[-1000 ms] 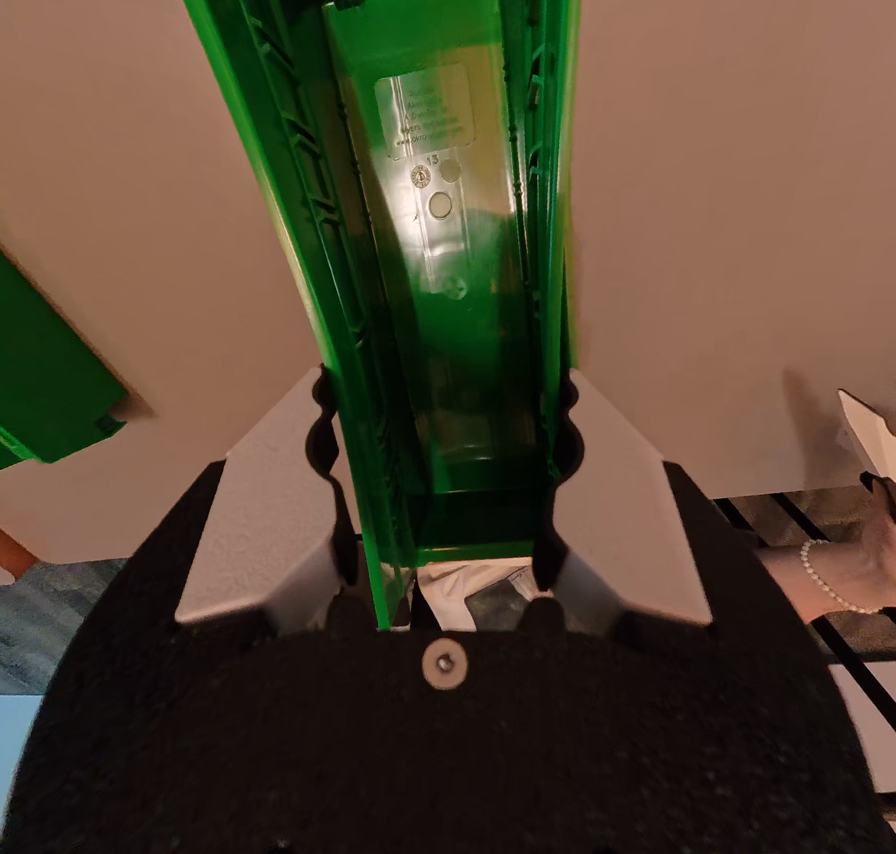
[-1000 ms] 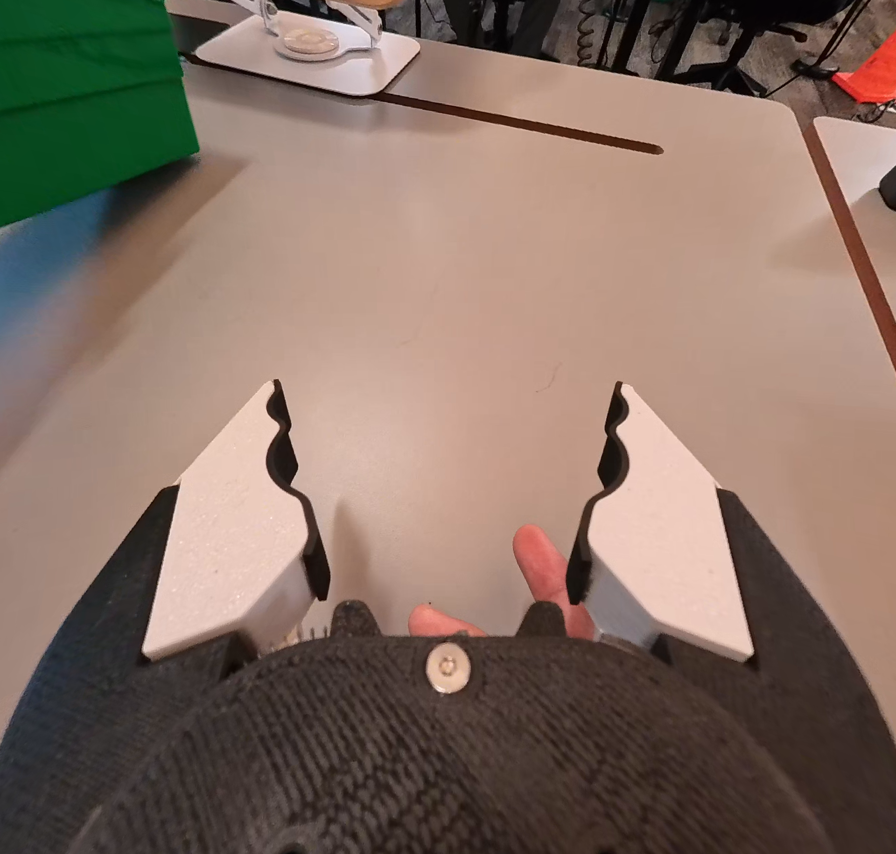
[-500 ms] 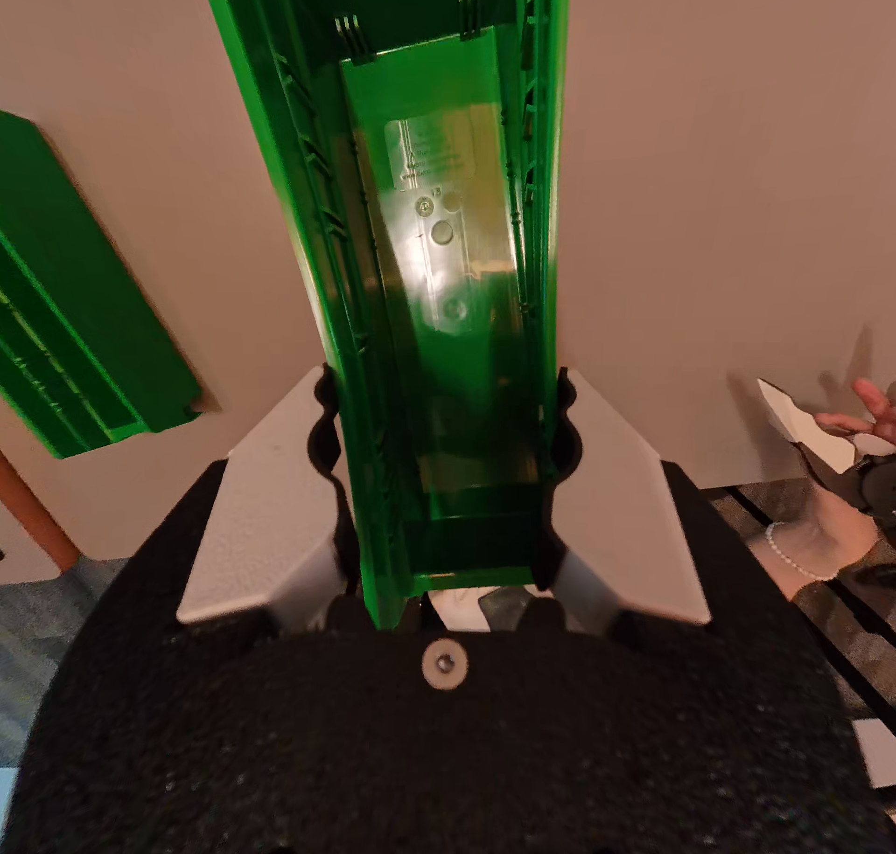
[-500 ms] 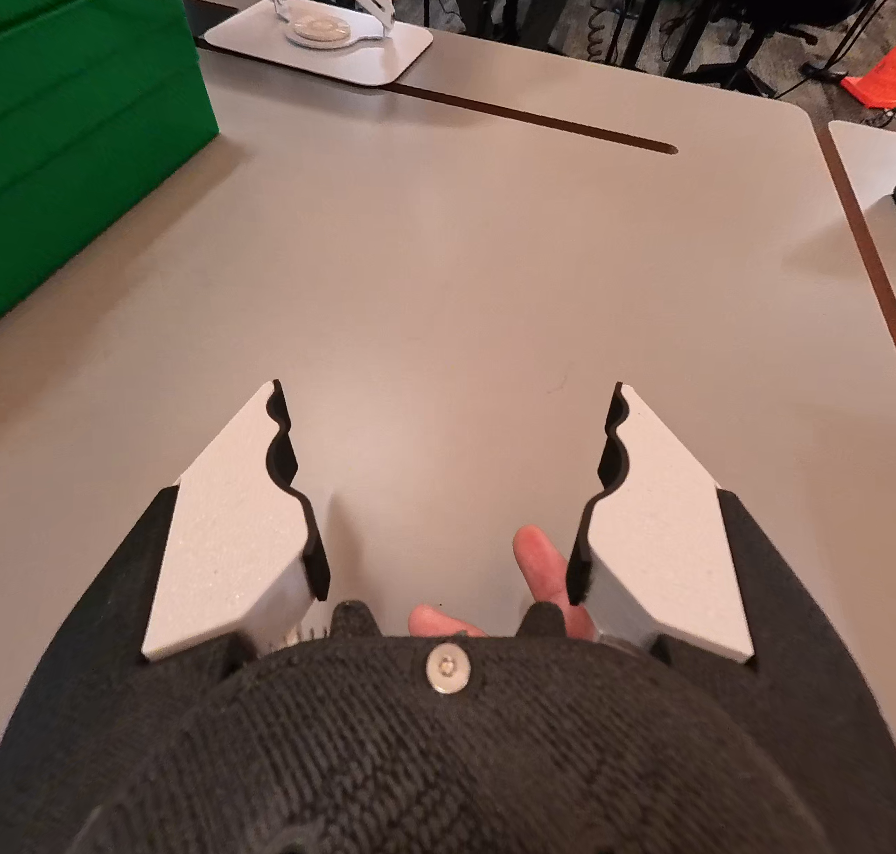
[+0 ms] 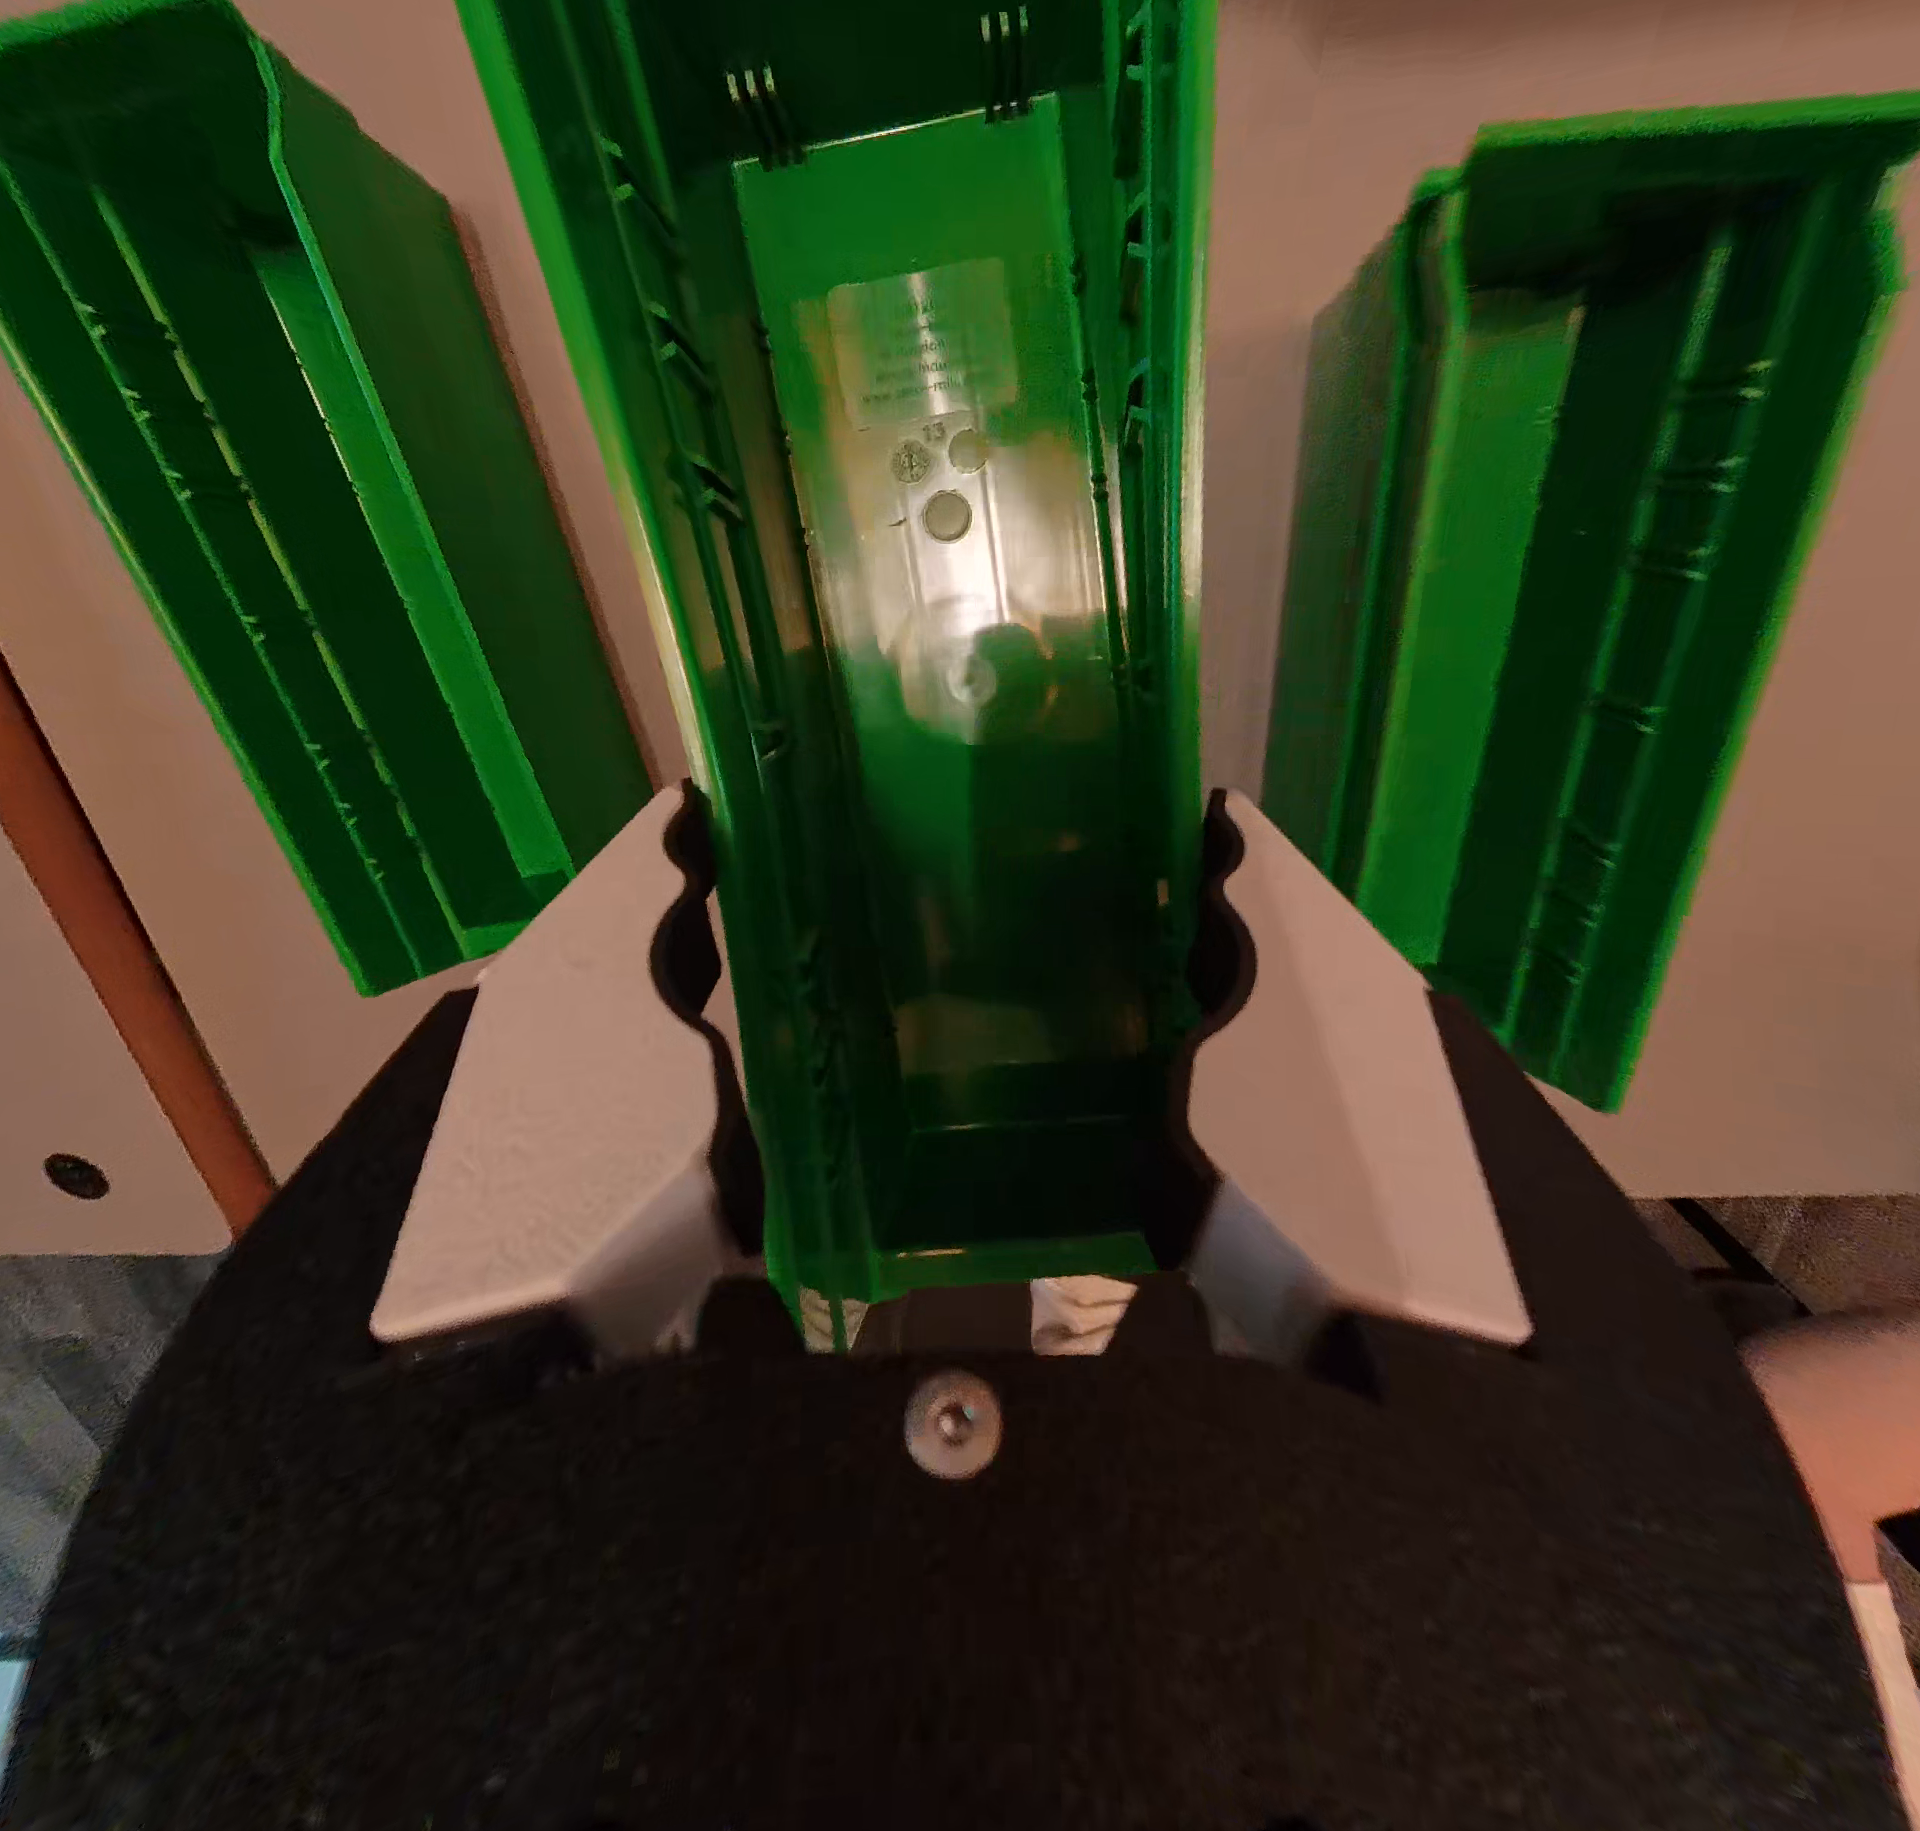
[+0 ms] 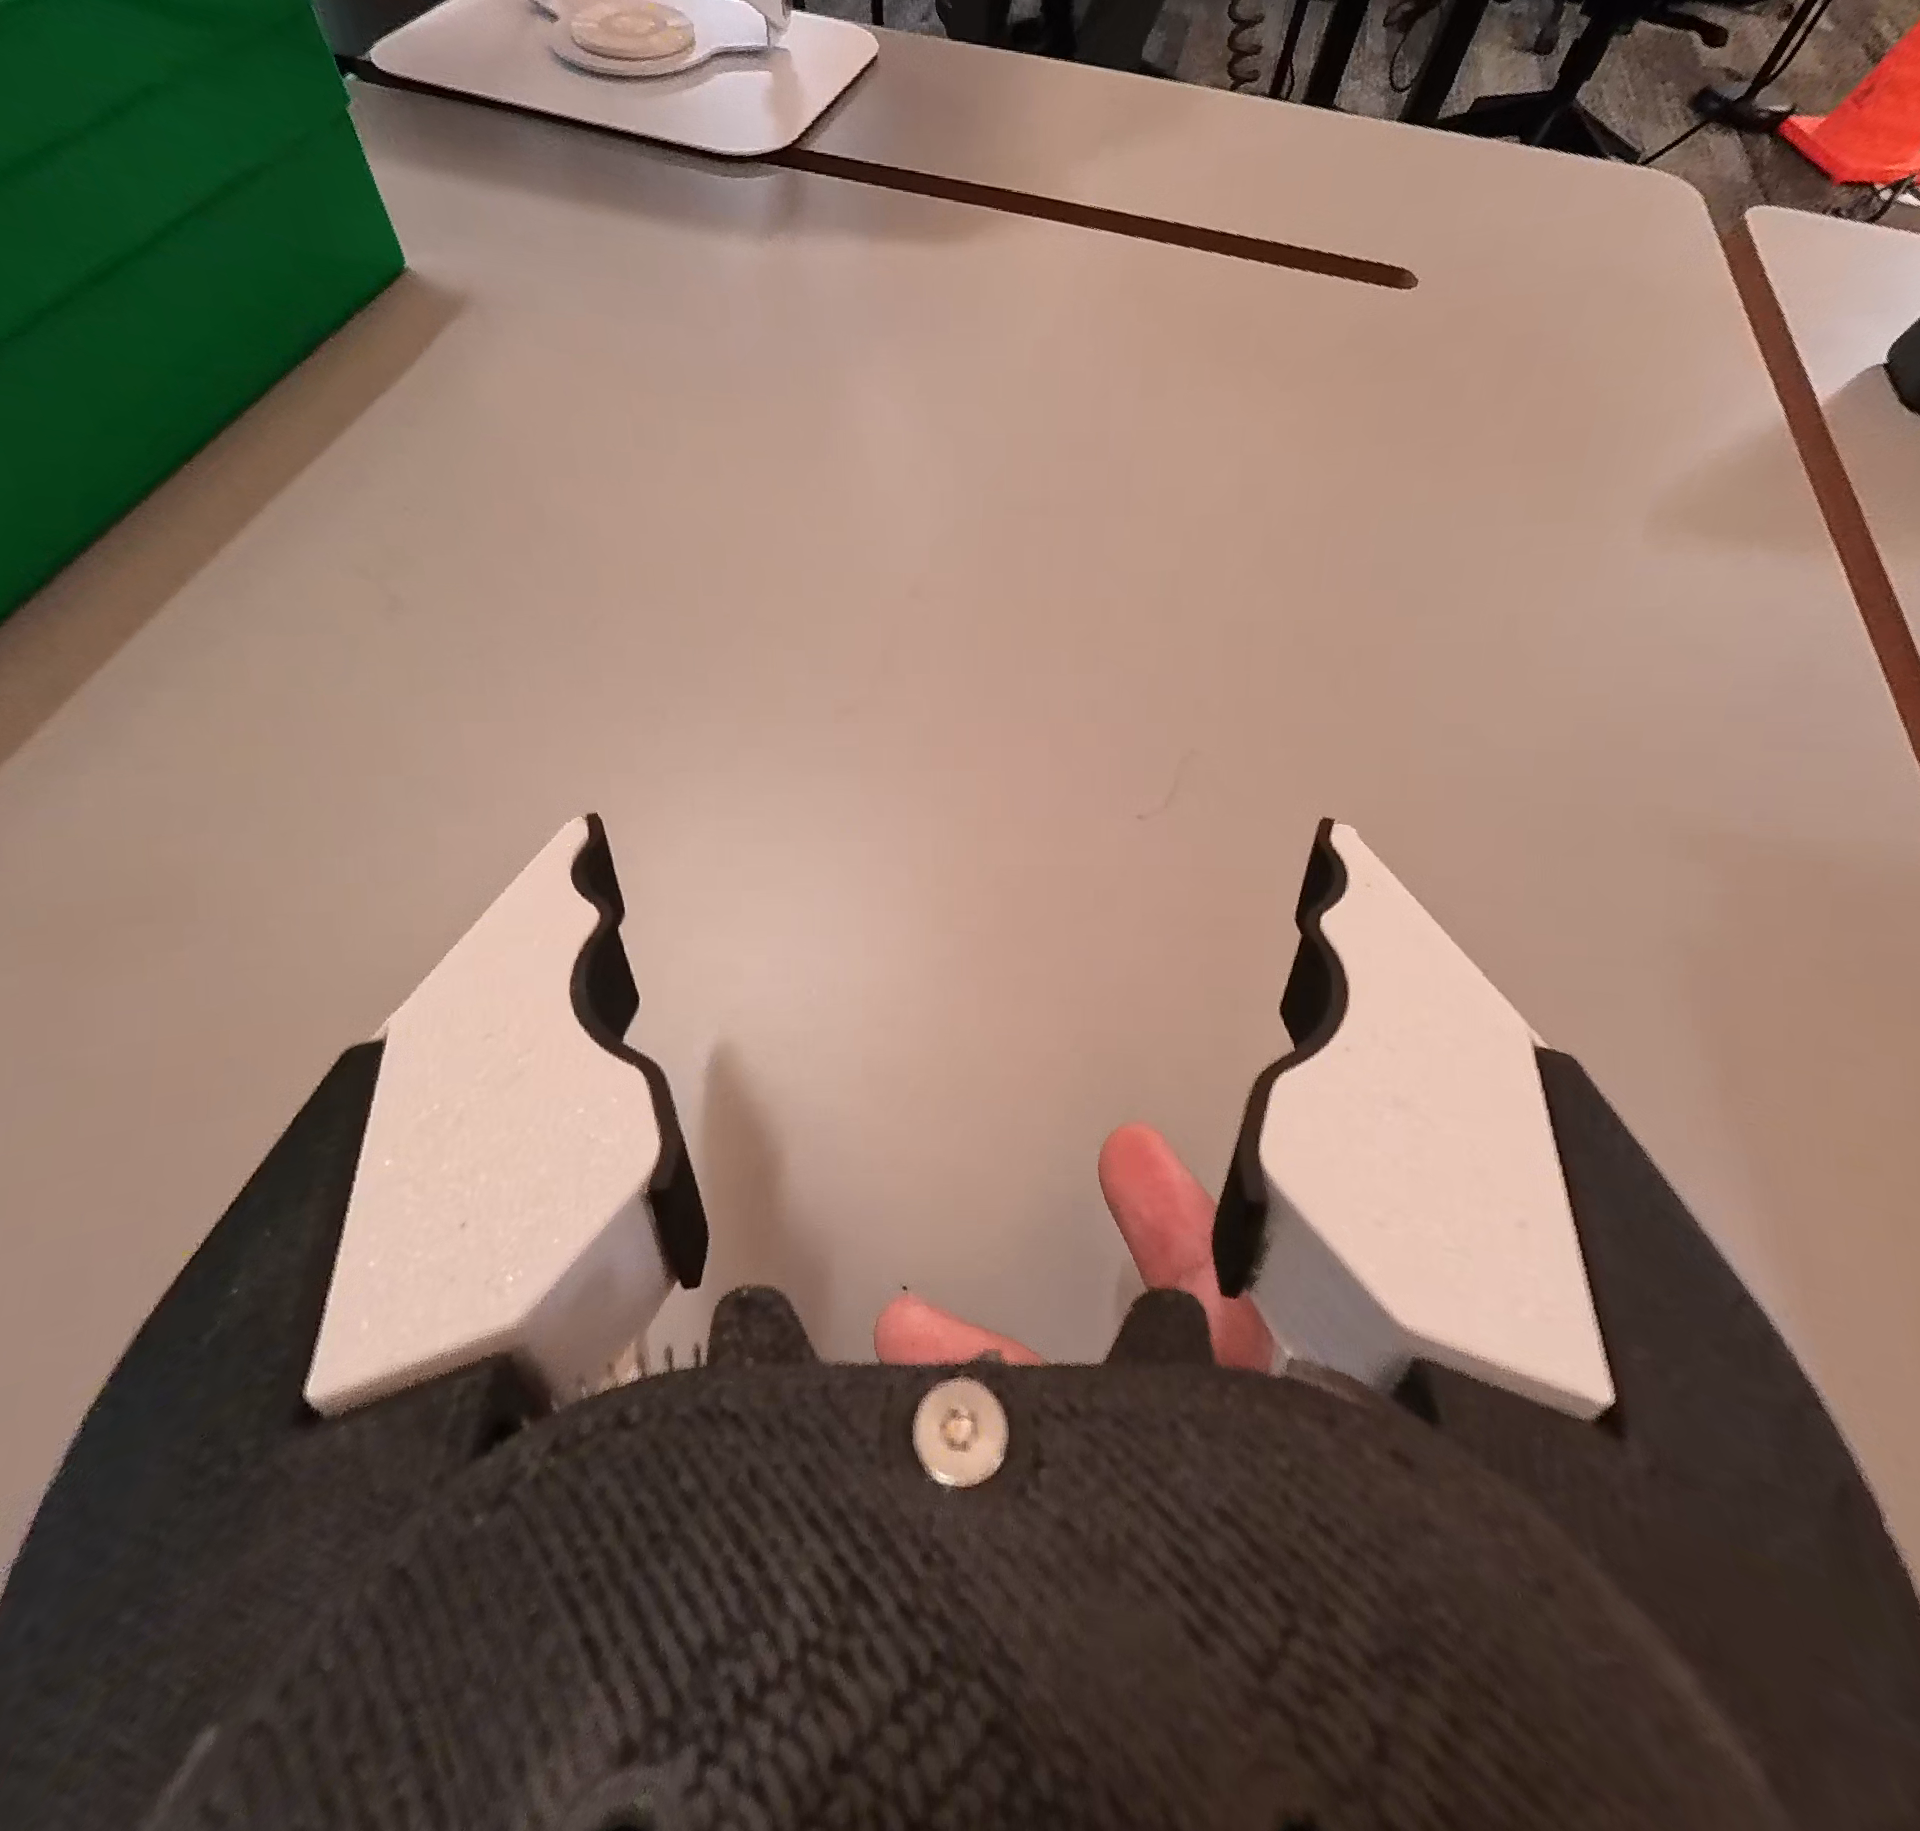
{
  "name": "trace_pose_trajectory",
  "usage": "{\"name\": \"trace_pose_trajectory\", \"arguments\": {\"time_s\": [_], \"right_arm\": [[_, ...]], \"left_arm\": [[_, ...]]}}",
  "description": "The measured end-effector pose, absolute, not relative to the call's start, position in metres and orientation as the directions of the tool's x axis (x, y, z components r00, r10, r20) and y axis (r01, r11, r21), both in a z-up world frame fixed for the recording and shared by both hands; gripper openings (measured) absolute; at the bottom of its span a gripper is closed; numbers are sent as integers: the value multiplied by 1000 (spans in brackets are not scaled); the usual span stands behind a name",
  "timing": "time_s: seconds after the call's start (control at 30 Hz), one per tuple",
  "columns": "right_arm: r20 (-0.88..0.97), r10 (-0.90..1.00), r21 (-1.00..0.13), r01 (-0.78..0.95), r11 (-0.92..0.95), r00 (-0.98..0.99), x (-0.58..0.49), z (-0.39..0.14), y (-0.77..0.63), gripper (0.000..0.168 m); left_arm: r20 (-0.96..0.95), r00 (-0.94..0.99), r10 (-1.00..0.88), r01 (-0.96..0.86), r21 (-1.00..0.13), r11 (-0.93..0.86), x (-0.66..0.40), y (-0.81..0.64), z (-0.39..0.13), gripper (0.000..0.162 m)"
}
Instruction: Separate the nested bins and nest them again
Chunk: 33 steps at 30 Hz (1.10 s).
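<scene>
In my left wrist view I count three green bins. Going left to right: one bin (image 5: 281,493) lies on the desk (image 5: 1756,701) at the left of the frame, its open side facing me; the held bin (image 5: 935,555) runs up the middle of the frame; a third bin (image 5: 1579,576) sits at the right, apparently also on the desk. My left gripper (image 5: 951,1012) is clamped across the near end of the held bin, one finger on each long wall, so the bin's long axis points straight ahead along the fingers, roughly in line with the bins on either side. The next move, I judge, turns on exactly that: the left gripper already carries the bin between two candidate hosts, so it is the nearer one for nesting. In the right wrist view, a green bin wall (image 6: 156,223) fills the upper left corner, and my right gripper (image 6: 956,1033) hangs over bare desk with its jaws spread wide and nothing between them.
</scene>
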State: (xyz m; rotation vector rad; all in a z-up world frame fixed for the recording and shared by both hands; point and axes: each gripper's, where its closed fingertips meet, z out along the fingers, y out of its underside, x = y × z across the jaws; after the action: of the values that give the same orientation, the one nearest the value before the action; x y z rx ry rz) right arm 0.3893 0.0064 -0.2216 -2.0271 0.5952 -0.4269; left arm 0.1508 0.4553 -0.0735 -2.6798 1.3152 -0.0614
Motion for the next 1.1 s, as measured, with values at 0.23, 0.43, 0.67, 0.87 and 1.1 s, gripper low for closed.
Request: {"name": "trace_pose_trajectory", "arguments": {"time_s": [0.23,0.43,0.67,0.87,1.1], "right_arm": [[90,-549,-855,-219,-471,831,384,-228,16,128],[110,-529,-841,-205,-501,841,381,-235,24,129],[106,-526,-837,-210,-505,844,381,-238,28,129],[95,-525,-840,-215,-498,846,379,-236,31,129],[-31,-506,-851,-289,-439,862,357,-222,41,132]], "left_arm": [[-20,606,-795,-789,-137,-598,143,475,-150,93],[-29,618,-786,-781,-135,-609,138,483,-192,92],[-30,606,-795,-793,-101,-601,124,481,-211,92],[-79,557,-827,-830,-84,-551,122,477,-215,115],[-170,503,-847,-763,-549,-343,166,496,-118,106]]}}
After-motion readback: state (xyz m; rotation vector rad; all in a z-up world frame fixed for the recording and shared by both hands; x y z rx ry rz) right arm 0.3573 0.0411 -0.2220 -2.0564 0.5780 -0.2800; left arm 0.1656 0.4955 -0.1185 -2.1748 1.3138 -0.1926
